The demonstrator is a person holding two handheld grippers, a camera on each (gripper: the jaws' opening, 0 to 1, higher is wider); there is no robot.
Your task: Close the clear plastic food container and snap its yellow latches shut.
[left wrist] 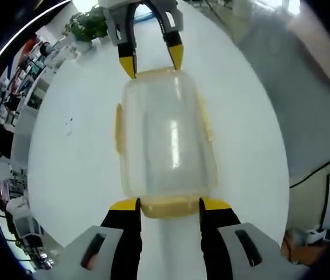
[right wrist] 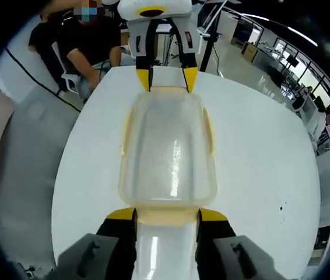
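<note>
While lidded, clear container (left wrist: 168, 137) between left gripper (left wrist: 169, 205), right gripper (right wrist: 166, 215).

The clear container (right wrist: 168, 156) lies on the white table (right wrist: 258, 163) between 2 hand-held grippers, right (right wrist: 166, 214) and left (right wrist: 167, 77).

Bright, even overhead light washes the white table (left wrist: 83, 175) in both views, glare streaks the clear container lid (left wrist: 174, 143), and fisheye bending blurs the edges.
</note>
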